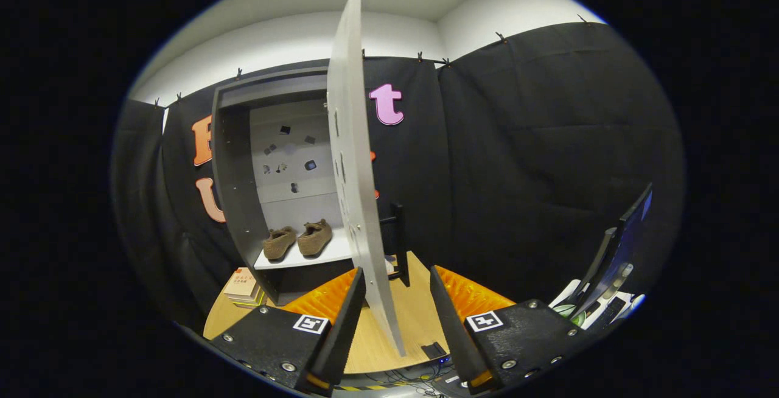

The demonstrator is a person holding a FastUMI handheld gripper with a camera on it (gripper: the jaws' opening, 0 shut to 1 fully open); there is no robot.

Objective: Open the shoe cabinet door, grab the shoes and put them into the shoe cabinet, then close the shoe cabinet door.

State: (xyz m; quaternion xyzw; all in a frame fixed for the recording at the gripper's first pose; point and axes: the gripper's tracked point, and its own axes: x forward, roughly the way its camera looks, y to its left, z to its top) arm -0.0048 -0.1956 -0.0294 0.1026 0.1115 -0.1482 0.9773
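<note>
Currently listed: shoe cabinet (234, 160), dark grey frame with pale interior, standing on a wooden table (420, 319) against the black cloth wall. Cabinet door (356, 191), pale grey panel, swung wide and seen nearly edge-on; its lower edge sits between the fingers of the gripper (397, 300). Gripper spread wide, holding nothing; whether either finger touches the door cannot be told. Shoes (298, 240), one pair, brown, soft slipper type, side by side on the cabinet's white bottom shelf (304, 259), beyond the fingers. Stacked books (243, 285) lie beside the cabinet's base.
</note>
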